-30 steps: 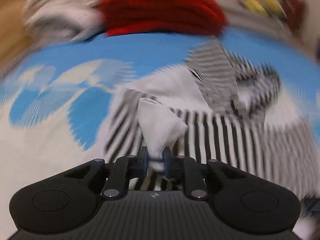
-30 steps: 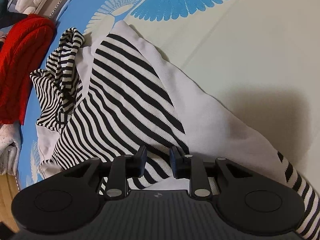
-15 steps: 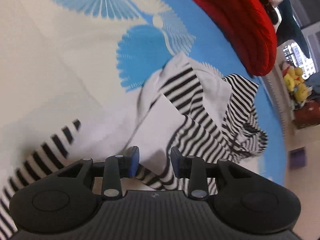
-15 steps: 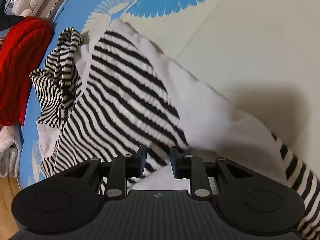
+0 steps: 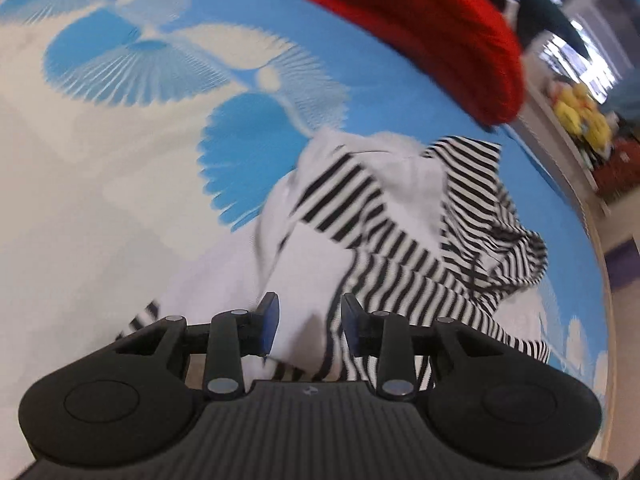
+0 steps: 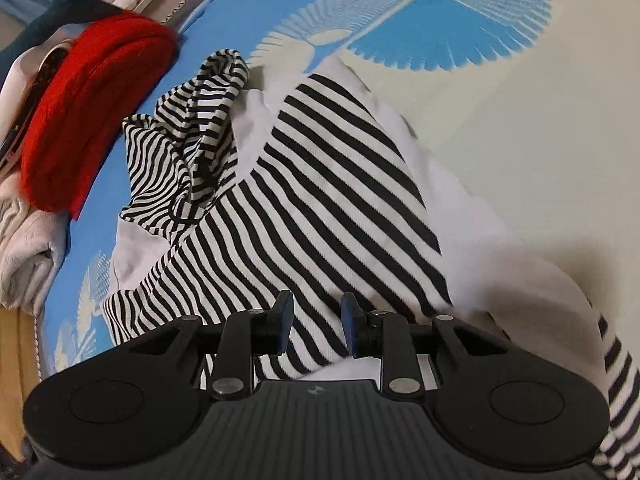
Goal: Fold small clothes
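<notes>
— Now, where's the top (image 5: pixel 384 240)?
— Rumpled on the bed (image 5: pixel 120 184), under both tongs. Left tongs (image 5: pixel 308 328) just opened, cloth loose between; right tongs (image 6: pixel 316 322) apart too.
— Pinch one hem corner each, then fold evenly.

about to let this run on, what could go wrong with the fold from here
1. The striped top is still bunched near the red knit; folding now may trap that lump.
2. The left gripper has just been opening, with a white flap between its jaws but not pinched; that flap could slump out of place.
3. The right gripper stands open over the cloth, so a close could catch several layers.
</notes>
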### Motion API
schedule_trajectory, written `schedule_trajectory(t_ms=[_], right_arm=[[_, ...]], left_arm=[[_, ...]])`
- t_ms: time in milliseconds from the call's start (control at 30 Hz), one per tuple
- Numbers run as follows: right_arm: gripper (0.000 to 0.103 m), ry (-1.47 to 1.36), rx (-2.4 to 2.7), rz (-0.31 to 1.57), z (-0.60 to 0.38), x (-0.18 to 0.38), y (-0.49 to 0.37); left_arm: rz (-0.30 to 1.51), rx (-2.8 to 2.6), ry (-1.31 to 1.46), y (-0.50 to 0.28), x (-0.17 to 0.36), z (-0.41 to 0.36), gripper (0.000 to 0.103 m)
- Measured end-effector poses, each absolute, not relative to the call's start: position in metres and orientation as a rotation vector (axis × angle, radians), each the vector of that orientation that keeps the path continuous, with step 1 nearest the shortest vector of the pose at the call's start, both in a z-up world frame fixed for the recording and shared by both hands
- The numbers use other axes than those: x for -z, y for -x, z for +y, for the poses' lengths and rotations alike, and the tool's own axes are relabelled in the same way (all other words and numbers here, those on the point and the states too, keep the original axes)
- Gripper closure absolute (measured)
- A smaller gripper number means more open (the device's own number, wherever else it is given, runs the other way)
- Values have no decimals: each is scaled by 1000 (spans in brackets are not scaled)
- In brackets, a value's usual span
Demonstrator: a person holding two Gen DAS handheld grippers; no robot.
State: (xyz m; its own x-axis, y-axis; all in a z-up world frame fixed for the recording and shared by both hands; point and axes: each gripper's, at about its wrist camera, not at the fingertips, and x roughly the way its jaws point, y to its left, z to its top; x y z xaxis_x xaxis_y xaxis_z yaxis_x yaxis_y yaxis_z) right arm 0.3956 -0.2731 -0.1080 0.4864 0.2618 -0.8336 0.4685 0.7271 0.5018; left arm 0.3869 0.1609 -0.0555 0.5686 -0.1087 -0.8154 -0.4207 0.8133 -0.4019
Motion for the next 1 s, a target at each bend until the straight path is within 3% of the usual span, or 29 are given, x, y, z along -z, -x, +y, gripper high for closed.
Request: schedule_trajectory(t_ms=[100, 133, 267, 567, 733, 900, 1000], right_arm=[[77, -842, 223, 1146, -288, 128, -398], [86, -851, 277, 1166, -297, 136, -397], [92, -836, 337, 1110, -319, 134, -399], [82, -846, 515, 1037, -353, 120, -386], [65, -829, 287, 1048, -304, 102, -371], [65, -922, 335, 1193, -298, 135, -361], [65, -950, 388, 1126, -317, 136, -362]], left_arm=[[1033, -157, 601, -395, 70, 158, 67], [1104, -167, 612, -398, 82, 160, 67], [1186, -214, 631, -396, 92, 172, 69], [1138, -153, 567, -400, 72, 174, 69], [1107, -173, 451, -400, 61, 168, 69], [1090, -139, 357, -399, 55, 158, 69], [1080, -123, 295, -397, 53, 150, 67]])
